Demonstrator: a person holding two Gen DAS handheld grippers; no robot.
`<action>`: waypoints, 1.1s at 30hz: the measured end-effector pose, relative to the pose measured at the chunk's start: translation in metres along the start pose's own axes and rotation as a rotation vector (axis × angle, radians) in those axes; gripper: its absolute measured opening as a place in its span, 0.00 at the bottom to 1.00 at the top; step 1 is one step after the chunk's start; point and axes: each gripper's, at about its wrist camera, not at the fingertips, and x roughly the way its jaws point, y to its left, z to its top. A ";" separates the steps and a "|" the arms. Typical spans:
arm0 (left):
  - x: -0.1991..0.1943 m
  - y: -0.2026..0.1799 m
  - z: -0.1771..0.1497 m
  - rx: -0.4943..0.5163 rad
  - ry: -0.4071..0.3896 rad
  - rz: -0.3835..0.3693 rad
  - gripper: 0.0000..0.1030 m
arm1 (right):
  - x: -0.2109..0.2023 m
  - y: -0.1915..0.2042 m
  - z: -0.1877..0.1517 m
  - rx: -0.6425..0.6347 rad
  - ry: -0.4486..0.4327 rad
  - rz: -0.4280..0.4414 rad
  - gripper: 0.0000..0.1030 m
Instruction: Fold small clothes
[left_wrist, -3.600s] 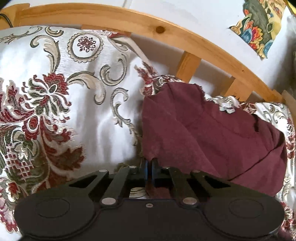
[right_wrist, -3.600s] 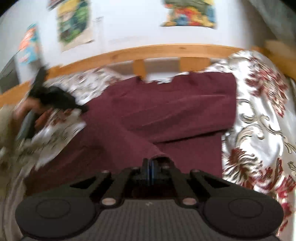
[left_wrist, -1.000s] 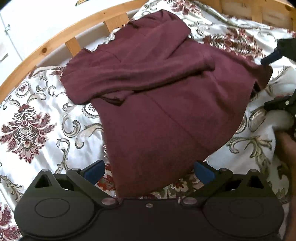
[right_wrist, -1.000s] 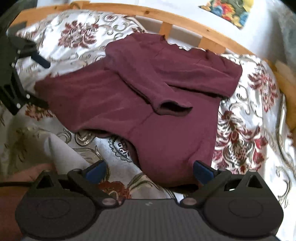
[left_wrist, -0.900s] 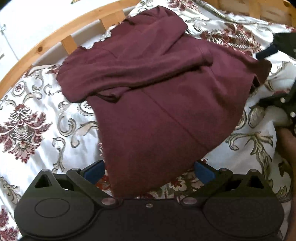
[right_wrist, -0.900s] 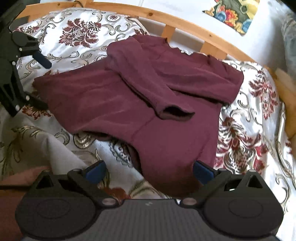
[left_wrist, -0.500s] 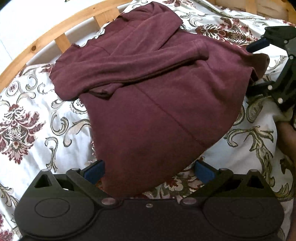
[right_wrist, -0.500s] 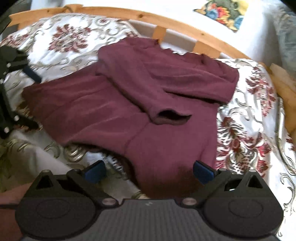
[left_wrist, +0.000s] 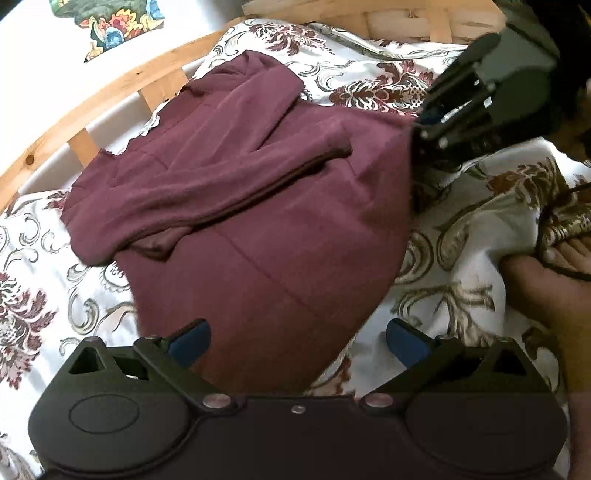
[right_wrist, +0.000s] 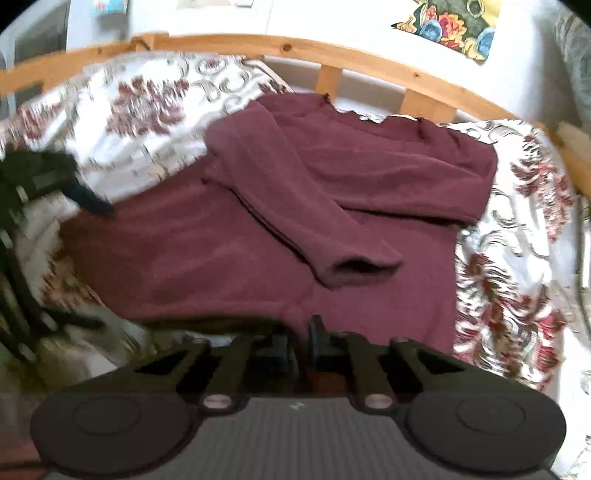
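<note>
So the right gripper (right_wrist: 299, 341) has just snapped closed on the near hem of the dark maroon knit sweater (right_wrist: 332, 206); half a second back its blue-padded fingers were spread wide over that same edge. The left gripper (left_wrist: 297, 338) hasn't caught up: jaws wide apart, hovering over the hem at 6 o'clock in its own view, gripping nothing. The sweater lies flat on the white floral bedspread (left_wrist: 461, 258), both sleeves crossed over the chest, collar up at 12 o'clock by the curved wooden bed rail (right_wrist: 369, 61). Looks to me like the bottom-to-top fold is starting, once the left pinches too.
</note>
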 end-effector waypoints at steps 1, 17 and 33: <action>0.004 -0.002 0.005 0.004 0.006 0.009 0.98 | 0.000 -0.004 0.005 0.024 -0.003 0.018 0.10; 0.031 -0.016 0.045 0.033 0.043 0.250 0.51 | -0.011 -0.083 0.031 0.476 -0.012 0.224 0.09; -0.016 0.074 0.026 -0.353 0.010 0.273 0.06 | -0.013 -0.055 0.019 0.296 -0.004 0.051 0.36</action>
